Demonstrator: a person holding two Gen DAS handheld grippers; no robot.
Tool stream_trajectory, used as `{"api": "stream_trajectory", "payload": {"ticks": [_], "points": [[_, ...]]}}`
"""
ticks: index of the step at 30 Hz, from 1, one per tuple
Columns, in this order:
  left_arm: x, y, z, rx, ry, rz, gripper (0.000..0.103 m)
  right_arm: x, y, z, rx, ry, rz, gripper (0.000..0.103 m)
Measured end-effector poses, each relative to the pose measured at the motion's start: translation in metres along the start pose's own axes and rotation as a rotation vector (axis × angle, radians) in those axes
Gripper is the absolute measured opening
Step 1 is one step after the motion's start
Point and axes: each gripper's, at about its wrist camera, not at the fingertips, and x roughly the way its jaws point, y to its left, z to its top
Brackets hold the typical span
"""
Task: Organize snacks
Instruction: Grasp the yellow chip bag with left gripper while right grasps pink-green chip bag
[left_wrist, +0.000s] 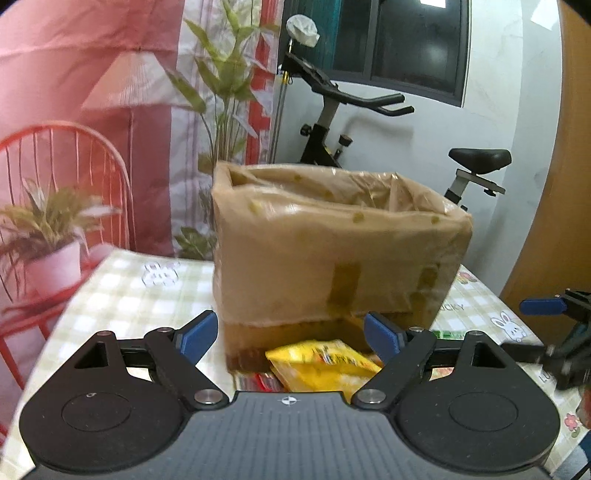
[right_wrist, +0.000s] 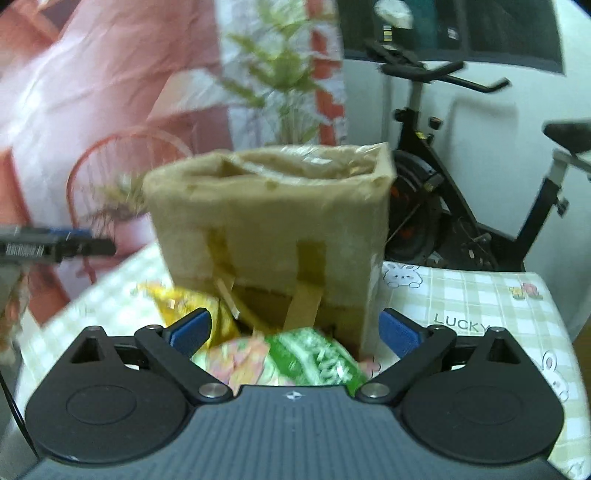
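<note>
On the checked surface (left_wrist: 122, 291) in the left wrist view, a plastic-lined cardboard box (left_wrist: 332, 240) stands upright. The left gripper (left_wrist: 291, 334) hangs wide open, holding nothing, with a yellow snack bag (left_wrist: 321, 363) lying between its fingers at the foot of the box. In the right wrist view, the right gripper (right_wrist: 295, 328) is equally spread and empty above a green snack packet (right_wrist: 314, 358) just before the box.

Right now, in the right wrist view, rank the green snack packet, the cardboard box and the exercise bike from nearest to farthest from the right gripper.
1. Green snack packet: between the open fingers of the right gripper.
2. Cardboard box: just behind it, on the table.
3. Exercise bike: beyond the table, right background.
</note>
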Motion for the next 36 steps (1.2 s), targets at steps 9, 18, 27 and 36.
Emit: {"api": "stream_trajectory", "payload": {"ticks": [9, 18, 27, 36], "points": [[0.009, -0.004, -0.031, -0.030, 0.054, -0.025, 0.088, 0.022, 0.076, -0.042, -0.401, 0.074, -0.093, 0.102], [0.024, -0.009, -0.039, -0.042, 0.089, -0.052, 0.088, 0.074, 0.075, -0.074, -0.574, 0.159, -0.262, 0.100], [0.061, -0.003, -0.032, -0.177, 0.154, -0.059, 0.088, 0.064, 0.033, -0.062, -0.402, 0.138, -0.194, 0.072], [0.101, 0.013, -0.036, -0.491, 0.231, -0.067, 0.088, 0.045, -0.002, -0.051, -0.201, 0.113, -0.195, 0.069]]}}
